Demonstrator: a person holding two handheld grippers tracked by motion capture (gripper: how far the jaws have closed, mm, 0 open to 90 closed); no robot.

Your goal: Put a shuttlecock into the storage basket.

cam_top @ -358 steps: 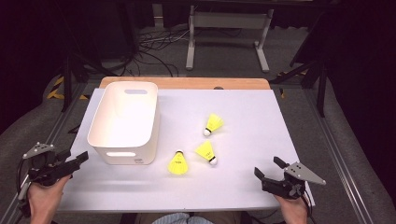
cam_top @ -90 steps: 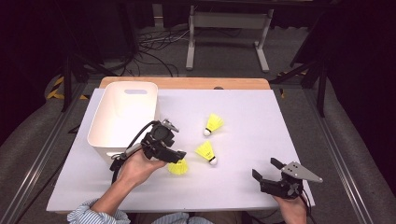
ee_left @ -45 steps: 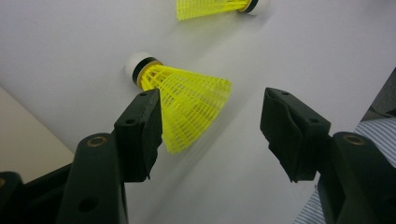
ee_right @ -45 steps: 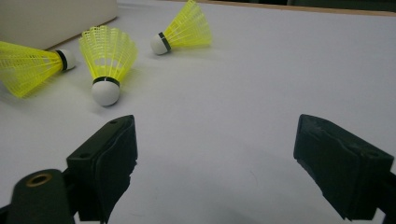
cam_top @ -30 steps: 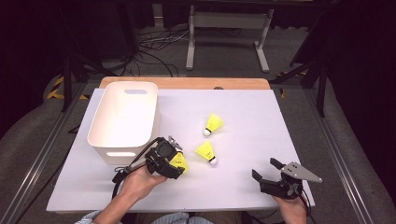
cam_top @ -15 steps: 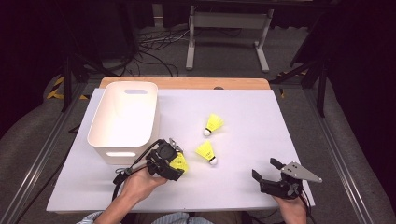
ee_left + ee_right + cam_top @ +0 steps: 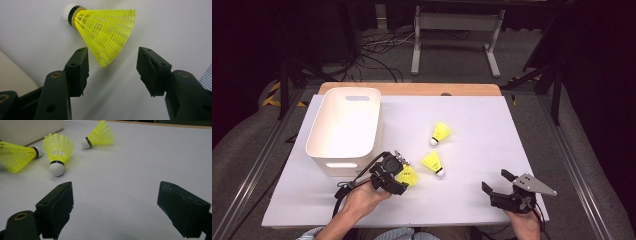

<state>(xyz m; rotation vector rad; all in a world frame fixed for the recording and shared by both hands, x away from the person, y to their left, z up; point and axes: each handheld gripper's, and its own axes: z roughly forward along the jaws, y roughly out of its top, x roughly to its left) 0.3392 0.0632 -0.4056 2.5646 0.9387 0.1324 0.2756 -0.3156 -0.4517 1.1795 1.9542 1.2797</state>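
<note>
While your left gripper [image 7: 112, 67] hangs over the nearest shuttlecock [image 7: 106, 33], its jaws have just been closing but stand apart, pads clear of the yellow skirt, whose tip sits between them. That shuttlecock lies on the white table [image 7: 472, 120], just beside the white bin [image 7: 346, 131]. Two more shuttlecocks [image 7: 433, 163] [image 7: 441, 133] lie nearby. Your right gripper [image 7: 498, 182] rests near the table's front edge, jaws wide, nothing between them.

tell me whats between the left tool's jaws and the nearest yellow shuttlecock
Nothing: in the left gripper view, bare white table separates the left tool from the shuttlecock. Its jaws, just closing, have the skirt's edge between their tips, untouched.
</note>
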